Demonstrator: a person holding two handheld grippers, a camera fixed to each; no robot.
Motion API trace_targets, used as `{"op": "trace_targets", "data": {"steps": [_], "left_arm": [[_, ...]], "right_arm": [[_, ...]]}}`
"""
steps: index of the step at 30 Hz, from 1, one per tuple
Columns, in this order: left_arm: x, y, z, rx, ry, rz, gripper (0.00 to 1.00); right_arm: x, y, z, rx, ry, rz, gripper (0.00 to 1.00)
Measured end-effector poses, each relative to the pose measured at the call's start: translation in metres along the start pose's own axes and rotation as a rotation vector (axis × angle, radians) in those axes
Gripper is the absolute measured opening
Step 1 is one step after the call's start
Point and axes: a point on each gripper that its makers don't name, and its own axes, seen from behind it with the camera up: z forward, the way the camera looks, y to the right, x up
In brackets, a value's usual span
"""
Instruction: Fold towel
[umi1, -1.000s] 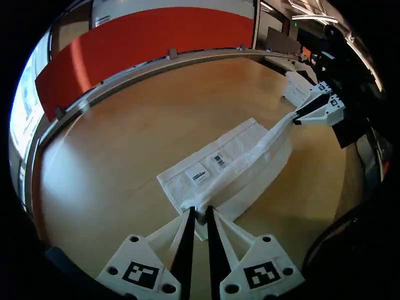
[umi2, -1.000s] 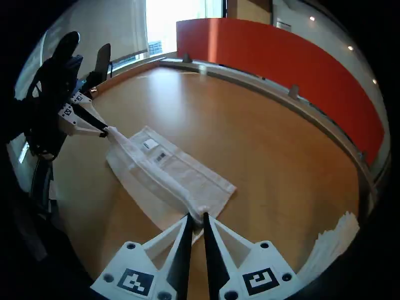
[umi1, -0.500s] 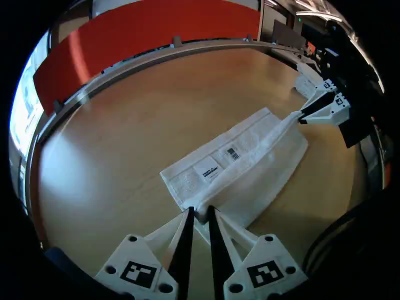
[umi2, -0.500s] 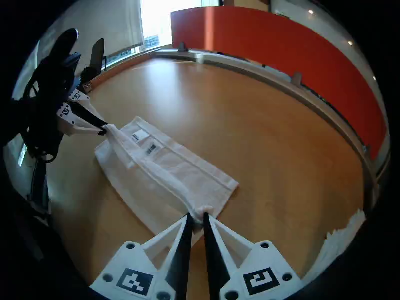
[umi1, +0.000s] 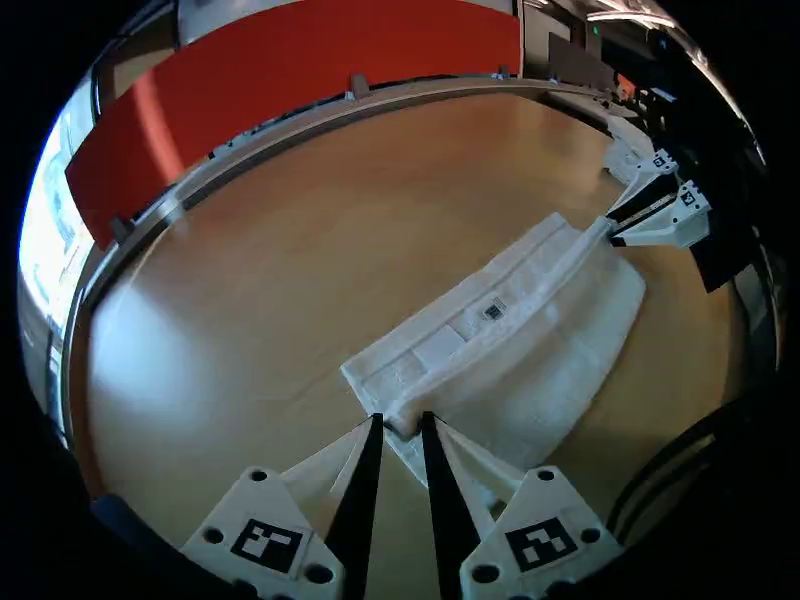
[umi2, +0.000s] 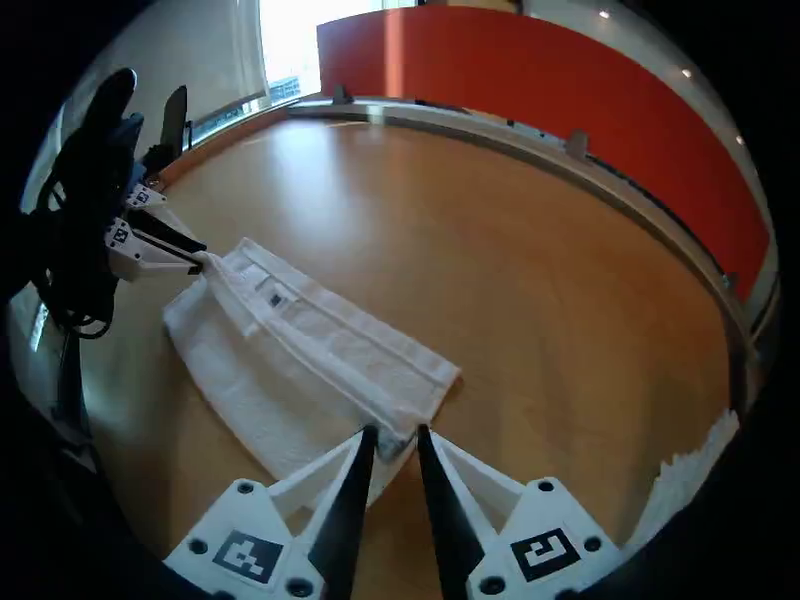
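Note:
A white towel (umi1: 520, 340) lies folded lengthwise on the wooden table (umi1: 300, 260), its tags facing up. In the left gripper view, my left gripper (umi1: 400, 425) stands slightly open at the near end, with the folded edge lying between its fingers. The right gripper (umi1: 607, 225) sits at the towel's far end. In the right gripper view, my right gripper (umi2: 395, 435) is also slightly open around the near corner of the towel (umi2: 290, 350). The left gripper (umi2: 200, 258) is at the far end, held by a dark-sleeved hand.
An orange panel (umi1: 300, 70) runs behind the table's raised back rim (umi1: 300, 135). A stack of white towels (umi2: 690, 470) sits at the table's edge to the right; it also appears as a stack (umi1: 620, 155) in the left gripper view. Dark chairs (umi2: 120, 110) stand beyond the far end.
The lifted towel edge has come down and the towel now lies flat. Both grippers' fingers have spread apart a little from their tight pinch.

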Motion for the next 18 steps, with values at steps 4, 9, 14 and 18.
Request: {"op": "trace_targets", "data": {"steps": [4, 9, 14, 18], "left_arm": [[0.002, -0.007, 0.003, 0.024, 0.000, 0.003, 0.28], [0.008, -0.012, 0.004, 0.034, 0.008, 0.002, 0.46], [0.011, -0.017, 0.002, 0.044, 0.013, 0.000, 0.77], [0.012, -0.017, 0.000, 0.042, 0.013, -0.002, 0.92]], "right_arm": [[0.003, 0.009, 0.003, -0.033, 0.011, 0.008, 0.38], [0.009, 0.019, 0.004, -0.063, 0.026, 0.024, 0.46], [0.012, 0.025, 0.003, -0.080, 0.033, 0.032, 0.68], [0.013, 0.026, 0.002, -0.079, 0.036, 0.035, 0.99]]}}
